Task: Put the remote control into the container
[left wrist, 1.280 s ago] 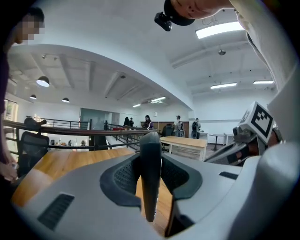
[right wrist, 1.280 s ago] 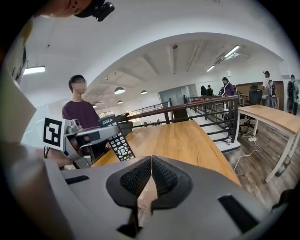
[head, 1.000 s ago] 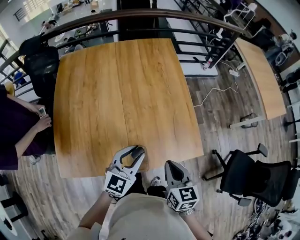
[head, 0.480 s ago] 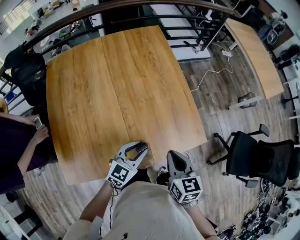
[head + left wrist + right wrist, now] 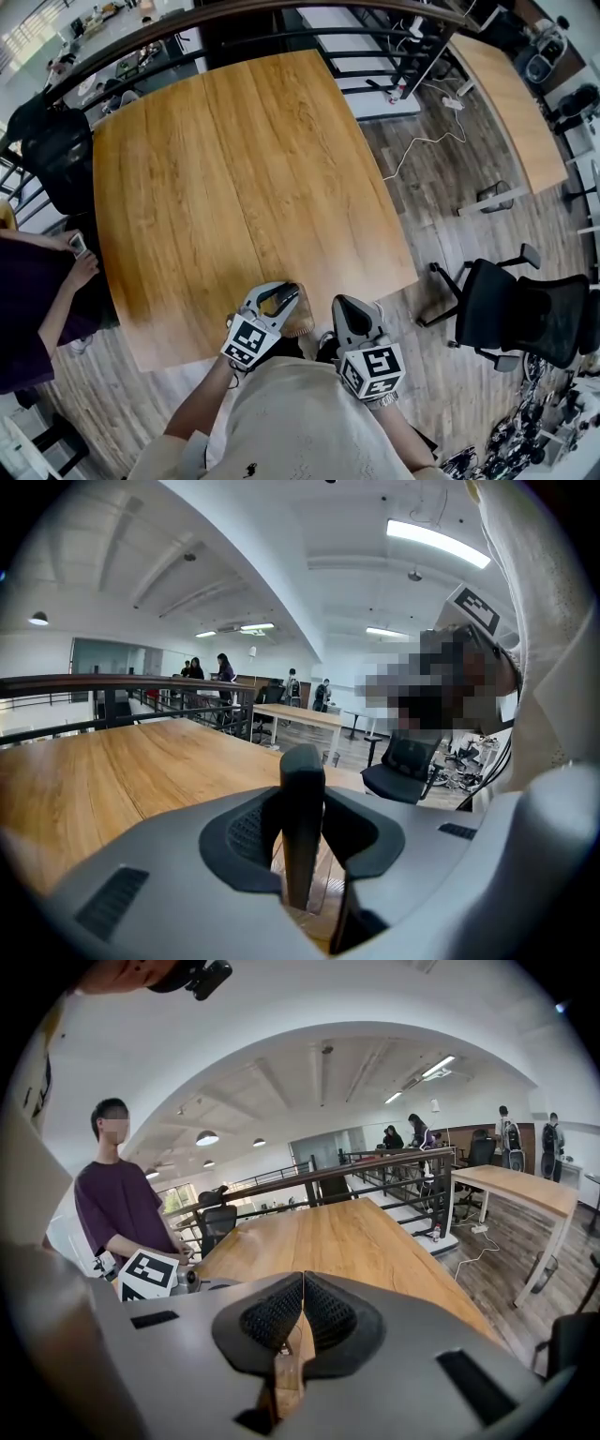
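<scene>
My left gripper point(image 5: 283, 298) hovers at the near edge of the wooden table point(image 5: 234, 169), shut on a black remote control point(image 5: 274, 303). In the left gripper view the remote control point(image 5: 302, 803) stands upright between the jaws of that gripper point(image 5: 302, 836). Just beneath it is a clear container point(image 5: 324, 891), which the head view shows as a see-through box point(image 5: 301, 324) at the table's edge. My right gripper point(image 5: 343, 307) hangs beside it, off the table's edge. Its jaws point(image 5: 302, 1314) are shut with the pads touching and nothing between them.
A person in a purple top point(image 5: 33, 291) stands at the table's left side, hands by the edge. One black office chair point(image 5: 520, 319) stands on the floor at the right, another point(image 5: 61, 150) at the far left. A railing point(image 5: 281, 37) runs behind the table. A second table point(image 5: 511, 103) is at the right.
The view has shifted a little. My left gripper, still holding the remote control, has edged right towards the clear container. The right gripper has hardly moved.
</scene>
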A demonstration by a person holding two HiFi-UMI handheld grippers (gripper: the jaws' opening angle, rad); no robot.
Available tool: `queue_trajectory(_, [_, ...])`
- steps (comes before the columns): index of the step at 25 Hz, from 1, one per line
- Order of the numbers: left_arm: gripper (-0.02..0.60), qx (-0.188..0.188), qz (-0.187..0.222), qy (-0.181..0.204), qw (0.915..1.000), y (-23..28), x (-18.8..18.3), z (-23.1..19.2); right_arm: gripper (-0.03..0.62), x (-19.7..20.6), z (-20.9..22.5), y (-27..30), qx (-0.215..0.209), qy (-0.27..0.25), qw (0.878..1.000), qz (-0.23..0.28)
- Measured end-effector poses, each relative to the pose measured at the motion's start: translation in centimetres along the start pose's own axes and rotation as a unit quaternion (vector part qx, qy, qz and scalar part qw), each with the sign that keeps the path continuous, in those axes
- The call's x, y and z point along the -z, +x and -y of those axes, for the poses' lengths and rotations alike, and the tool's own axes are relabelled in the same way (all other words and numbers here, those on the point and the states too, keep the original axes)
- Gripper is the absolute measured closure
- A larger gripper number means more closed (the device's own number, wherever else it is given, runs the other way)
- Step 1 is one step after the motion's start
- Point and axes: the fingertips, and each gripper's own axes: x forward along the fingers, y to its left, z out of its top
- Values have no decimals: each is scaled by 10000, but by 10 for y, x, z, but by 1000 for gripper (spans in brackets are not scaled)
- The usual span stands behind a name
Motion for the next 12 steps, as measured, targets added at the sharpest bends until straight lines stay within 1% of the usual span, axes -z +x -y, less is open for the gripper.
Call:
queue_trajectory(4, [457,-68,-62,10,10000,-1,12,-4,576,1,0,4,52,-8,10000,-3])
queue_trajectory(8, [457,59,-133,40,9999,1,21,-5,576,2,0,6,57,-1,10000,-36])
queue_trajectory(10, [457,107,-122,107,9998,1,21,-5,576,2,1,8,64,13,10000,-47])
queue_trajectory(12, [457,64,-47,137,9999,1,15,-7,576,2,2,7,80,38,9999,-48])
